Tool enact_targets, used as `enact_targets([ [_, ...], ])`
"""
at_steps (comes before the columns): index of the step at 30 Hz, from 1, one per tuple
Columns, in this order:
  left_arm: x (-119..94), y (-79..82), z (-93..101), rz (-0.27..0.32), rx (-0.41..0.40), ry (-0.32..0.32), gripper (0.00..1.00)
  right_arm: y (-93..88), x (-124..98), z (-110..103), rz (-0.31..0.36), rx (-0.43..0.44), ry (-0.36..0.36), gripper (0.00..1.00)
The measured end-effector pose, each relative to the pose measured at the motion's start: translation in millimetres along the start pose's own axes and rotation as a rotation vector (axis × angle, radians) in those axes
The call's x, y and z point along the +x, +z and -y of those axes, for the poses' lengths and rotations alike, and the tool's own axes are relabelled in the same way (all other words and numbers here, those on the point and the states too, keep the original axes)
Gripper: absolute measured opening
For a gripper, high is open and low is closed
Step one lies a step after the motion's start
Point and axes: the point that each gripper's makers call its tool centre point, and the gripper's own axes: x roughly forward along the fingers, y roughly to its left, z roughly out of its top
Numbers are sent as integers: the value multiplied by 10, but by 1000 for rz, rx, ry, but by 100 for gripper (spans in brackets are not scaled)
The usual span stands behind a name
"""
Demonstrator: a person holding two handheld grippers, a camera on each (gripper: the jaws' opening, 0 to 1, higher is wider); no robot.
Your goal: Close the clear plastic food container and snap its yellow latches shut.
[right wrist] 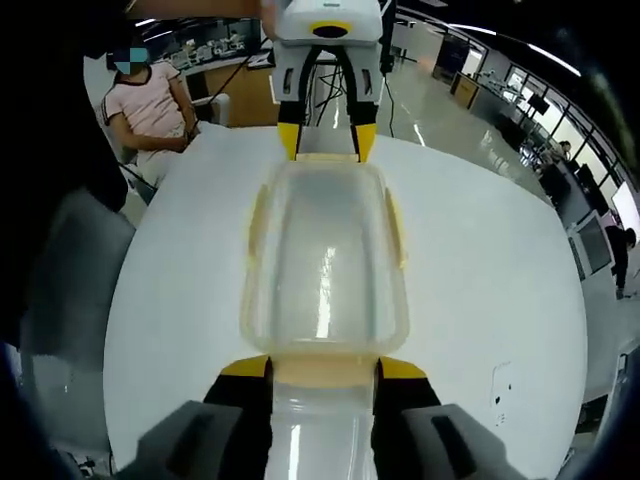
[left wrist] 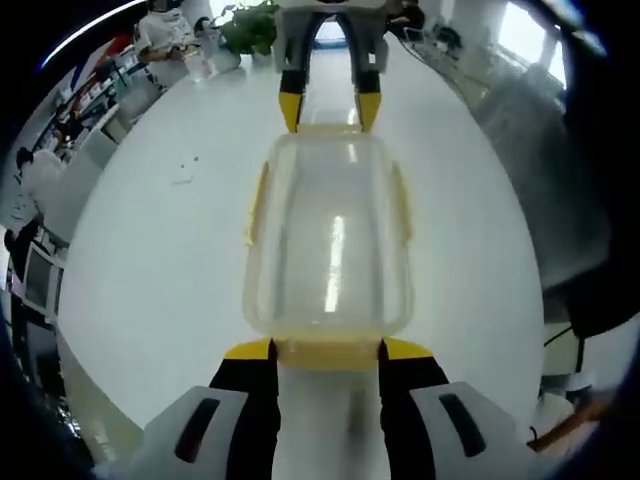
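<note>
Lid already seated on the clear food container [left wrist: 328, 245] lying mid-bench [left wrist: 160, 260], we hold the left gripper [left wrist: 327, 352] and right gripper [right wrist: 322, 372] at opposite ends, jaws spread beside each end's yellow latch [right wrist: 324, 372], side latches [left wrist: 257, 205] seemingly unsnapped.
</note>
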Motion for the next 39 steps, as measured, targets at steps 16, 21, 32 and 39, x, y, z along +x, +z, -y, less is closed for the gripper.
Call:
enact_targets([
  [16,100,343,-11,-13,25,23,35,-278,-194,9,19,4,-15,36],
  [21,152,473,10,-16,26,22,35,-418,-257,-15,21,10,-11,36],
  [32,246,735,-41,-1,37,22,35,-634,-399,6,5,18,-23,36],
  [39,335,840,-45,-1,47,12,35,-787,-439,-21,13,26,-27,36],
])
